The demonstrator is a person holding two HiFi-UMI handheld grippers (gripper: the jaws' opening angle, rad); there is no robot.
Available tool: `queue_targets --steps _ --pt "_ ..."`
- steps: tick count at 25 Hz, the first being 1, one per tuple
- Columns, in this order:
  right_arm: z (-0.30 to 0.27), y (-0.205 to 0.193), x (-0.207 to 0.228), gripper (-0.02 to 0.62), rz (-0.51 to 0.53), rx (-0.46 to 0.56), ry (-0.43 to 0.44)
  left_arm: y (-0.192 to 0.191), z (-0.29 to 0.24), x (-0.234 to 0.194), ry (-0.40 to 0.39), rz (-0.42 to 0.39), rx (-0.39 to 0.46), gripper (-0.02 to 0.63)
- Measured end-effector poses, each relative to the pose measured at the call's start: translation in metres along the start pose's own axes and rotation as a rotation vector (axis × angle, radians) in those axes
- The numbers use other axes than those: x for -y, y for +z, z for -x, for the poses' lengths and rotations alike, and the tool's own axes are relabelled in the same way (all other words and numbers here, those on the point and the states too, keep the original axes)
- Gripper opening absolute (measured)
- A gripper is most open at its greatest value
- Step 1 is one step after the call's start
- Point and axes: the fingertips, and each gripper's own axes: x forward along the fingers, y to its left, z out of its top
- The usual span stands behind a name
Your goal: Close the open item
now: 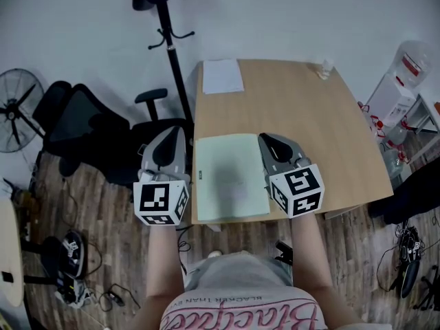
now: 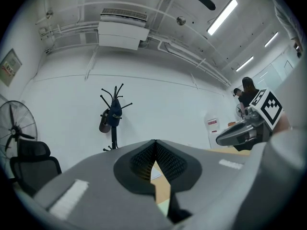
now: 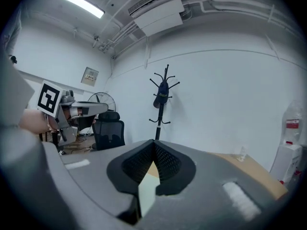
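A pale green folder (image 1: 230, 177) lies flat at the front edge of the wooden table (image 1: 323, 136), with one plain face showing. My left gripper (image 1: 174, 132) hovers just left of the folder, beyond the table's left edge, and its jaws are shut with nothing between them. My right gripper (image 1: 265, 138) is held over the folder's right edge, also shut and empty. In the left gripper view the fingertips (image 2: 155, 142) meet, with a sliver of table and green folder below them. The right gripper view shows the same at its closed tips (image 3: 154, 142).
A white sheet (image 1: 222, 75) lies at the table's far left corner and a small clear object (image 1: 324, 67) at the far right. A black office chair (image 1: 103, 133) and a coat stand (image 1: 165, 26) are left of the table. A water dispenser (image 1: 405, 74) stands to the right.
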Motion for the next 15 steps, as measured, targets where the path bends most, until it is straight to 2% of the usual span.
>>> queue_targets --steps 7,15 --pt "0.022 0.019 0.024 0.0 0.047 0.093 -0.095 0.006 0.0 -0.001 0.007 -0.007 0.013 0.015" --pt "0.03 0.022 0.04 0.0 0.072 0.104 -0.144 0.01 -0.004 0.001 0.0 -0.025 0.017 0.015"
